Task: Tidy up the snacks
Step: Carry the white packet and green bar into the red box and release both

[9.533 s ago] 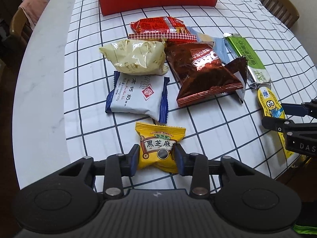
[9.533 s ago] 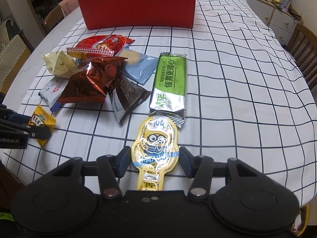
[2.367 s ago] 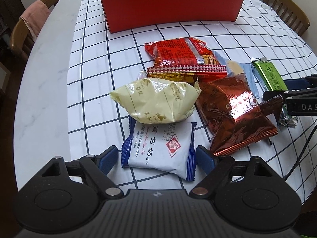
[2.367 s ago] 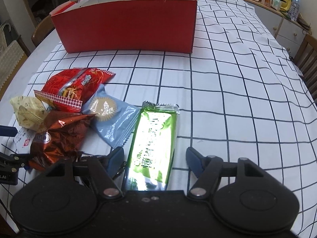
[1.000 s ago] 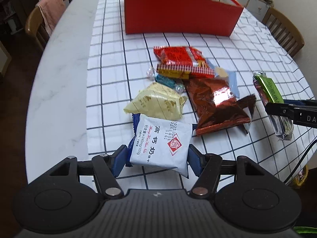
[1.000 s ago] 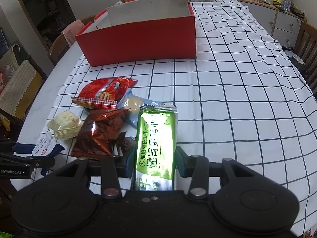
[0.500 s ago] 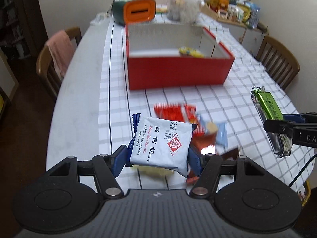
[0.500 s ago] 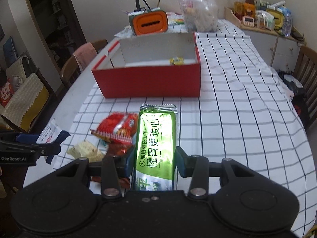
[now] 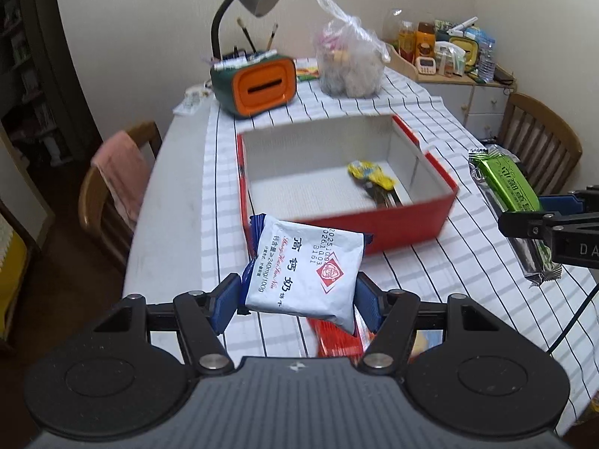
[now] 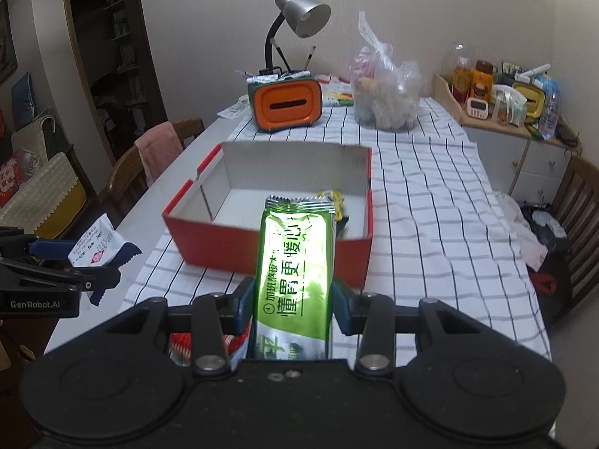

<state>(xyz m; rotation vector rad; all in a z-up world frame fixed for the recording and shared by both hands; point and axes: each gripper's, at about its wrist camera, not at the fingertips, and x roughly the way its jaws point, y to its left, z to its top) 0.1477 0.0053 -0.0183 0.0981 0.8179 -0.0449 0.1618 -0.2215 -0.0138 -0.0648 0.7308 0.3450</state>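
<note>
My left gripper (image 9: 297, 301) is shut on a white and blue snack pack (image 9: 305, 273) and holds it in the air just short of the near wall of the red box (image 9: 411, 220). My right gripper (image 10: 294, 308) is shut on a long green snack pack (image 10: 295, 265), also in the air in front of the red box (image 10: 209, 243). Yellow snack packs (image 9: 368, 174) lie inside the box at its right side. The right gripper with the green pack (image 9: 505, 194) shows at the right of the left wrist view. The left gripper with the white pack (image 10: 95, 247) shows at the left of the right wrist view.
A red snack bag (image 9: 338, 340) lies on the checked tablecloth below my left gripper. Behind the box stand an orange and green organiser (image 10: 286, 103) with a lamp and a clear plastic bag (image 10: 385, 101). Wooden chairs (image 9: 112, 194) stand around the table.
Both grippers have risen higher and moved toward the red box with their packs. The box interior now shows more fully.
</note>
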